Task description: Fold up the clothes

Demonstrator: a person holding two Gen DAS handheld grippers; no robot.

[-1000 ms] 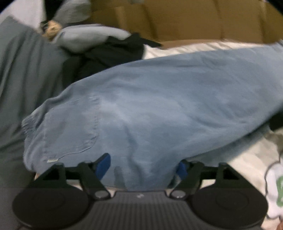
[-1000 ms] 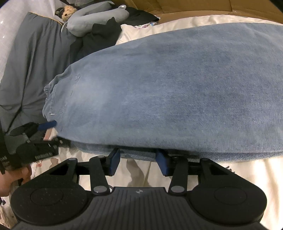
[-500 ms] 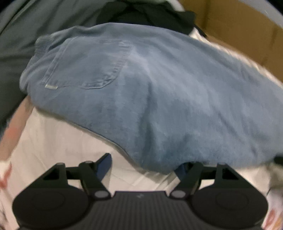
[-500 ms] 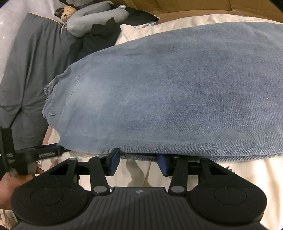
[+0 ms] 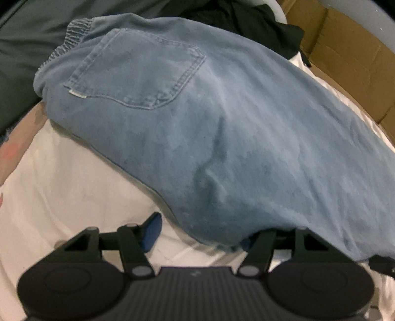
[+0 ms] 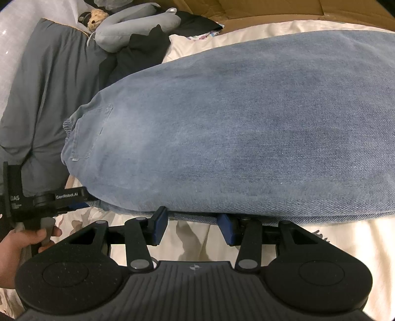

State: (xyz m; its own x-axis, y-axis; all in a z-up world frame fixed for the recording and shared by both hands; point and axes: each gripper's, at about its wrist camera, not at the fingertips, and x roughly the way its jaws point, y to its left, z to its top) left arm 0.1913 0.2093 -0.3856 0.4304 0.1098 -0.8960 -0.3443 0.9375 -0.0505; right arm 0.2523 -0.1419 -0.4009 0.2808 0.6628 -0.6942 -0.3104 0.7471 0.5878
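A pair of light blue jeans (image 5: 222, 128) lies on the white bed sheet (image 5: 74, 187), back pocket up and waistband to the far left. My left gripper (image 5: 197, 234) is open at the near edge of the jeans; the cloth covers its right finger. In the right wrist view the jeans (image 6: 246, 128) fill the middle. My right gripper (image 6: 192, 222) is open at their near edge, with nothing between its blue pads (image 6: 159, 224). The left gripper (image 6: 49, 197) shows there at the left, held by a hand near the waist end.
A grey pillow (image 6: 49, 86) lies at the left. A grey neck pillow (image 6: 138, 27), a small plush toy (image 6: 95, 17) and black clothes (image 6: 143, 49) lie at the far left. A cardboard box (image 5: 350, 61) stands behind the bed.
My left gripper has swung left and lower along the jeans' edge, so the back pocket now shows higher up. My right gripper has stayed in place, open.
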